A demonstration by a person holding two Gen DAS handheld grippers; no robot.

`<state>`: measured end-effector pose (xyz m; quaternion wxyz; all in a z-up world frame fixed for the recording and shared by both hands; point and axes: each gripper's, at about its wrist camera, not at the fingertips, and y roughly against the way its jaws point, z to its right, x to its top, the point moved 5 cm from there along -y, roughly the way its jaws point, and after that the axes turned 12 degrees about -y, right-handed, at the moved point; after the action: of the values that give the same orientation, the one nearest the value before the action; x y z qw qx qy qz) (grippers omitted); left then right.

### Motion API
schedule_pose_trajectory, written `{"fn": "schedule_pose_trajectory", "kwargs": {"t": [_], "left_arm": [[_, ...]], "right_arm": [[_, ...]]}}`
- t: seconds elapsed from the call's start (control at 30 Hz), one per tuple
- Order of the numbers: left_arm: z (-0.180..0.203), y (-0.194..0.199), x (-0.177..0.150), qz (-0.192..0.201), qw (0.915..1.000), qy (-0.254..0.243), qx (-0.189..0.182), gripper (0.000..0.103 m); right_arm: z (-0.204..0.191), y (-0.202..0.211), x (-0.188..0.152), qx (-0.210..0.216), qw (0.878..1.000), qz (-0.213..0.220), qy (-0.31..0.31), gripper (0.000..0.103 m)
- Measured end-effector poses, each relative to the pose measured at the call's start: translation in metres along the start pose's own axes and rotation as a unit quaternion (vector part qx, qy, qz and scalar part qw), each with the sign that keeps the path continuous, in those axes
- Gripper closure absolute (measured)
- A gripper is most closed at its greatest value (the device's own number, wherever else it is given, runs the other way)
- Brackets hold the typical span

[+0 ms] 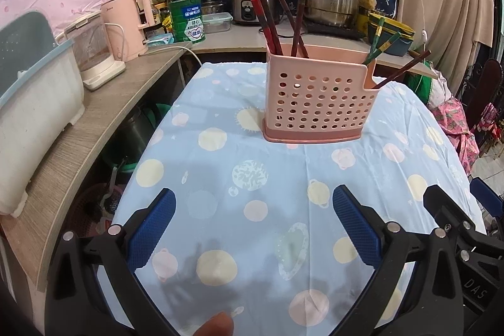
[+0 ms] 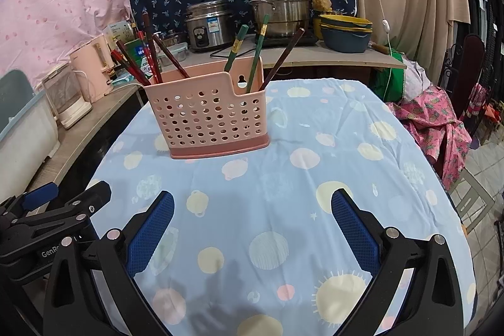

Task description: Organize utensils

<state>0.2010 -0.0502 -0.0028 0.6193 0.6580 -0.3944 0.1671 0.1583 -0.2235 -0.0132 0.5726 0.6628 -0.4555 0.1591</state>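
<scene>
A pink perforated utensil holder (image 1: 318, 103) (image 2: 209, 115) stands upright on the blue patterned tablecloth (image 1: 252, 185) (image 2: 299, 178). Several dark red chopsticks (image 1: 267, 24) (image 2: 148, 59) lean in its left compartment. Green chopsticks (image 2: 256, 52) (image 1: 379, 48) and a brown one (image 2: 285, 55) (image 1: 406, 68) lean in the right compartment. My left gripper (image 1: 253, 203) is open over bare cloth, well short of the holder. My right gripper (image 2: 252, 203) is open too, nothing between its blue pads. Each gripper shows at the edge of the other's view.
A wooden counter (image 1: 94, 122) along the left carries a dish rack (image 1: 28, 103), a blender jug (image 1: 94, 52) and a pink kettle (image 1: 126, 24). Behind the table a shelf holds a rice cooker (image 2: 209, 24), a steel steamer pot (image 2: 278, 2) and stacked bowls (image 2: 346, 32). Pink fabric (image 2: 438, 128) lies at the right.
</scene>
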Motion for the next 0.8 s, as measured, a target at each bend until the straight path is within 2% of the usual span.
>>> {"fn": "schedule_pose_trajectory", "kwargs": {"t": [0.8], "left_arm": [[-0.005,-0.007,0.020,0.007,0.9999,0.005,0.012,0.008]], "right_arm": [[-0.006,-0.012,0.014,-0.004,1.000,0.009,0.000,0.007]]}}
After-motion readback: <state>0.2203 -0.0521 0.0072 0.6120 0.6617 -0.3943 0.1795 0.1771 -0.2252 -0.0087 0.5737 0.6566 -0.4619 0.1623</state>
